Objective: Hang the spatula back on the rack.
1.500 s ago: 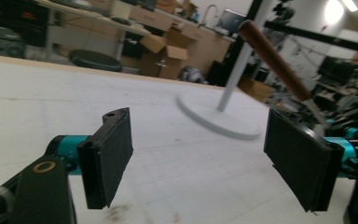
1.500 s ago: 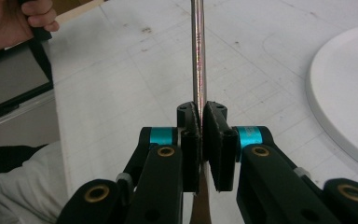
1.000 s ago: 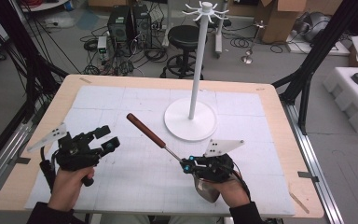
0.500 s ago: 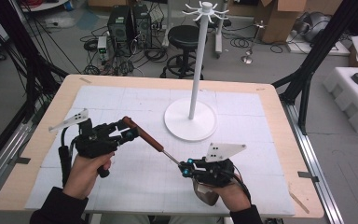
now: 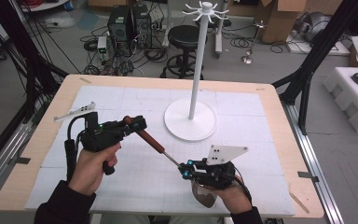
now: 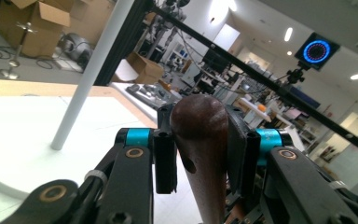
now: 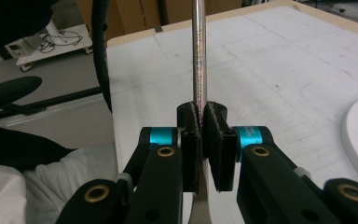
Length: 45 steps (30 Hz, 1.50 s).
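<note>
A long utensil with a brown wooden handle (image 5: pixel 149 139) and a thin metal shaft (image 7: pixel 198 56) stretches between both hands above the table. My left gripper (image 5: pixel 137 125) has its jaws closed on the rounded end of the handle (image 6: pixel 200 140). My right gripper (image 5: pixel 185 169) is shut on the metal shaft near the utensil's head. That head (image 5: pixel 203 196) is a greyish bowl shape that pokes out under the right hand, partly hidden. In its own view the right gripper (image 7: pixel 201 112) pinches the shaft between its pads.
A white hanger stand with a round base (image 5: pixel 189 122) and a tall pole (image 5: pixel 198 70) sits at the middle back of the white mat. Its pole (image 6: pixel 91 79) rises just beyond the left gripper. The wooden table edge (image 5: pixel 279 116) borders the mat.
My left gripper has moved from the left side of the table rightward to the handle's end and closed around it. The right gripper has kept hold of the shaft, barely moving.
</note>
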Each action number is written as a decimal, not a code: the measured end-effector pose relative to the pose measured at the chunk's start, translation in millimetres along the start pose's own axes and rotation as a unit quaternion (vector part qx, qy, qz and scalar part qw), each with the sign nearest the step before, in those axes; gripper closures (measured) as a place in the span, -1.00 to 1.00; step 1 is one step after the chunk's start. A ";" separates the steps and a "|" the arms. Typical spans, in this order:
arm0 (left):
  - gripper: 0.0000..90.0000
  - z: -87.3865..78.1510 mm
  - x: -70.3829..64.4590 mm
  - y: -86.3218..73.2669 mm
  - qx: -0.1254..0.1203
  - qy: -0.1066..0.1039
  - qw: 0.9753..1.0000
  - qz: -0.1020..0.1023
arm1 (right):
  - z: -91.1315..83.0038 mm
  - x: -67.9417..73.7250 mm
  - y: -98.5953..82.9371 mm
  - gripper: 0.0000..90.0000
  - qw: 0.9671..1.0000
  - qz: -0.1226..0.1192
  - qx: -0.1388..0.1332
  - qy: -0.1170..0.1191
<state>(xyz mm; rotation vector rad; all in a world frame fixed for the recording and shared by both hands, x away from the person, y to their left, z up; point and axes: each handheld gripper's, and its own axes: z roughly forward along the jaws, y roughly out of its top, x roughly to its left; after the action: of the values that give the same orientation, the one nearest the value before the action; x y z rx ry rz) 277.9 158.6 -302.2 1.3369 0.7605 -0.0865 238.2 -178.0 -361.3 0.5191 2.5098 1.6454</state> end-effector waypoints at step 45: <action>0.61 19.3 -79.8 44.9 0.087 -0.191 0.955 0.210 | 15.5 -5.5 58.8 -0.28 0.962 -0.035 -0.154 0.224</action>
<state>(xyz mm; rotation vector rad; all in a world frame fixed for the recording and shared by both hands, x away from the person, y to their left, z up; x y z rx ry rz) 247.0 124.7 -220.7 1.5651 0.1356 -0.0717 260.9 -145.2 -315.0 0.0211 2.4238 2.2806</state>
